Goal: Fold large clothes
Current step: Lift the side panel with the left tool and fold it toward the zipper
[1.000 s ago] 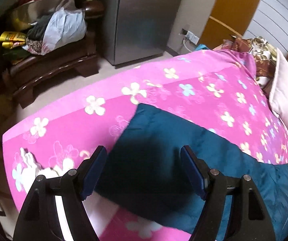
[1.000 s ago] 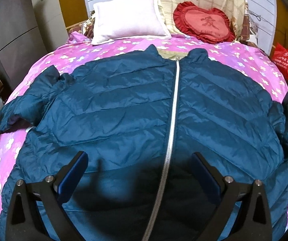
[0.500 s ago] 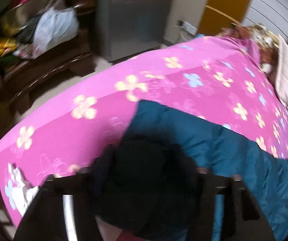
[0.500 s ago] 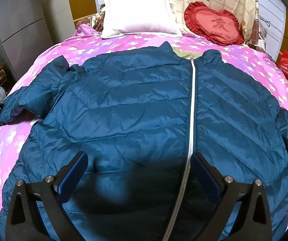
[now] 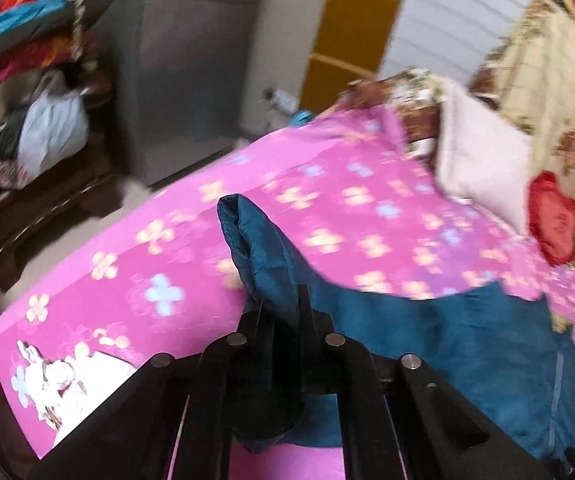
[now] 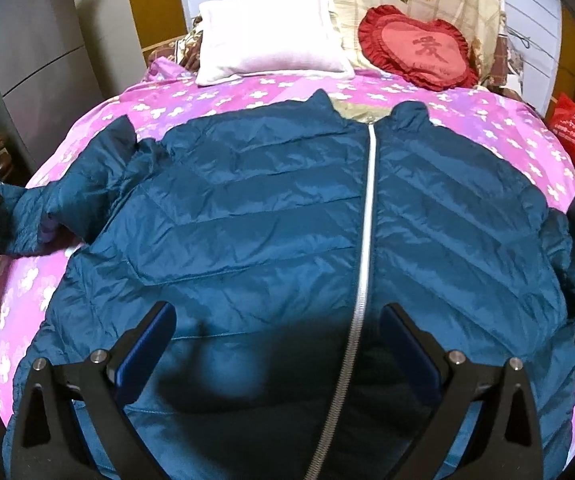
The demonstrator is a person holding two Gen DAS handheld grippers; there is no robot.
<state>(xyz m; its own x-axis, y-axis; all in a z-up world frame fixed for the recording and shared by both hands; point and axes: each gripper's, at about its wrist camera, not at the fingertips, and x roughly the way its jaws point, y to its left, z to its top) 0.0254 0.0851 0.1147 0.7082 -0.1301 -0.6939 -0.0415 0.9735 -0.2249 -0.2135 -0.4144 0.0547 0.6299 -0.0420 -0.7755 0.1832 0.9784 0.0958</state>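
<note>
Teal puffer jacket spread front-up on the pink flowered bedspread, one sleeve pinched and raised.

The left gripper is clamped tight on the sleeve cuff, which stands up off the bedspread near the bed's side edge; bare floor and a grey cabinet lie beyond that edge. The right gripper hangs with jaws wide above the hem, gripping nothing. The jacket's long axis follows the white zipper, collar towards the white pillow and the red heart cushion. Bare bedspread rings the collar and shoulders.
</note>
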